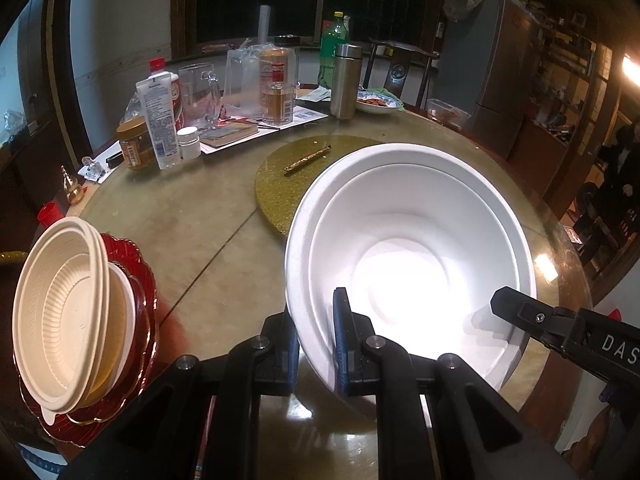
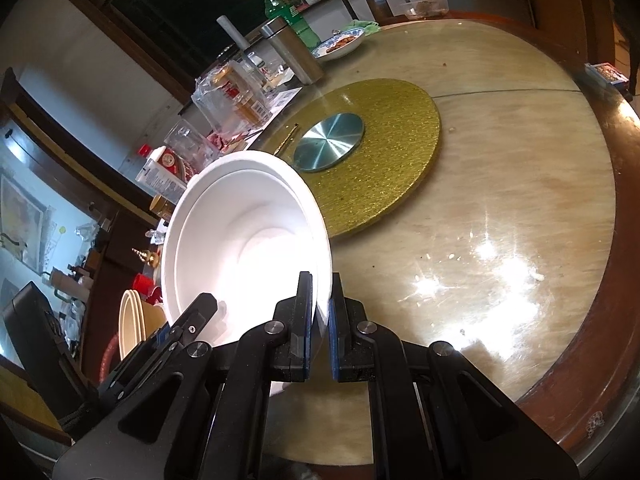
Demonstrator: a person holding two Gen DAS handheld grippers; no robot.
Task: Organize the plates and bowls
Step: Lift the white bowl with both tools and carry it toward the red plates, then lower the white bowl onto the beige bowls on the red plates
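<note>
fingers (image 1: 316, 340) of the left gripper clamped on the near-left rim of the white bowls (image 1: 412, 248), one pad inside the wall, one outside. fingers (image 2: 320, 320) of the right gripper likewise clenched on the opposite near edge of the same white bowls (image 2: 244, 236); tip of that right gripper also visible at the right of the left wrist view, reaching over the rim. looks like two white bowls nested, one rim showing just inside the other. held tilted, mouth turned toward the cameras, raised off the tabletop (image 2: 500, 208) in front of the gold turntable (image 2: 380, 168), partly covering its near edge.

step in hand, by judgement: carrying the nested white bowls, both grippers sharing the load. likely destination the stack at the left, where beige bowls (image 1: 60, 312) sit tipped on red plates (image 1: 136, 264), well apart from the held pair. next move calls for both hands travelling together toward that stack without pulling the thin rim apart, levelling the bowls, then lowering before letting go. risk: soft rim flexing or slipping if one hand leads.

both grippers pitched steeply downward toward the tabletop, side by side, angled in toward each other across the bowl. hands themselves out of view.
</note>
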